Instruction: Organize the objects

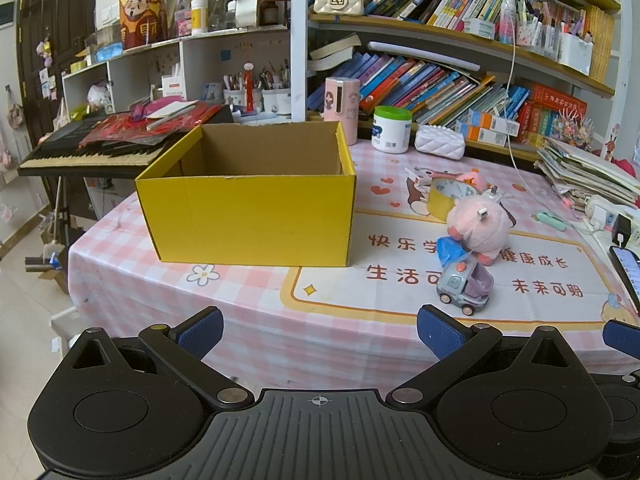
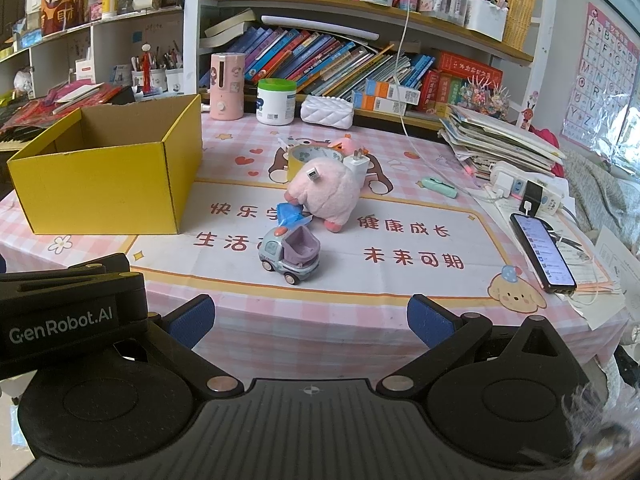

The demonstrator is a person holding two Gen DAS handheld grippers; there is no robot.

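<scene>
An empty yellow cardboard box (image 1: 252,216) (image 2: 104,184) stands open on the left of the pink checked table. To its right lie a pink plush toy (image 1: 480,226) (image 2: 326,192), a small grey and purple toy truck (image 1: 466,286) (image 2: 292,256), a blue crumpled piece (image 1: 450,250) (image 2: 290,214), a roll of yellow tape (image 1: 444,196) (image 2: 306,156) and a white charger plug (image 2: 358,162). My left gripper (image 1: 320,332) hovers open at the table's near edge, nothing between its fingers. My right gripper (image 2: 310,322) is also open and empty, in front of the truck.
A phone (image 2: 542,252) charges at the right beside a power strip (image 2: 532,190) and a stack of papers (image 2: 500,140). A white tub (image 2: 276,102), pink dispenser (image 2: 226,86) and white pouch (image 2: 326,112) line the back below bookshelves. A keyboard (image 1: 92,152) stands left of the table.
</scene>
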